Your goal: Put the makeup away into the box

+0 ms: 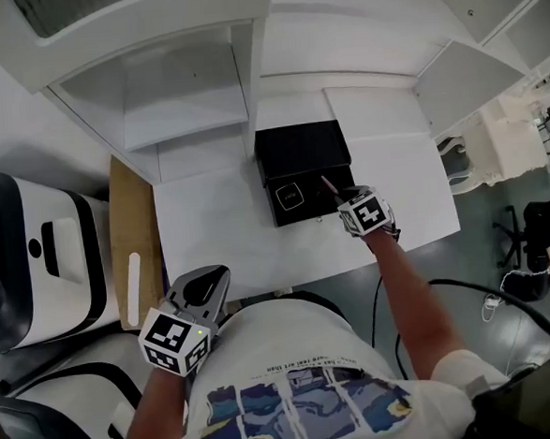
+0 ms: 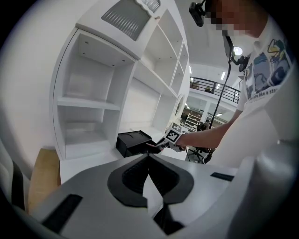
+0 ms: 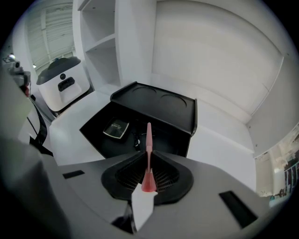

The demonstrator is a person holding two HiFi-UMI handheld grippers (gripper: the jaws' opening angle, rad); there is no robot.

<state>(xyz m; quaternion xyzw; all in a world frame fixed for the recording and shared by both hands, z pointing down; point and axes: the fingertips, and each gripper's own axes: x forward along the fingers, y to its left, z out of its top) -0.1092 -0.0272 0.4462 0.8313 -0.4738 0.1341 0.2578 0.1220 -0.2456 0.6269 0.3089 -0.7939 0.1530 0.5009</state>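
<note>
- The left gripper (image 2: 149,158) has its jaws together on nothing. It hangs at the near left edge of the white table (image 1: 209,218), well apart from the box.
- The black box (image 1: 303,214) stands open in the middle, its lid up on the far side and a compact (image 3: 116,128) on its floor.
- The right gripper (image 3: 148,153) is the nearer one, clamped on a slim pink makeup stick (image 3: 148,133). The stick's long axis runs straight out along the jaws, with the box just beyond and below the tip.
- I cannot tell whether the tip touches the dark floor of the box, and a dark tangle beside the tip is unreadable.
</note>
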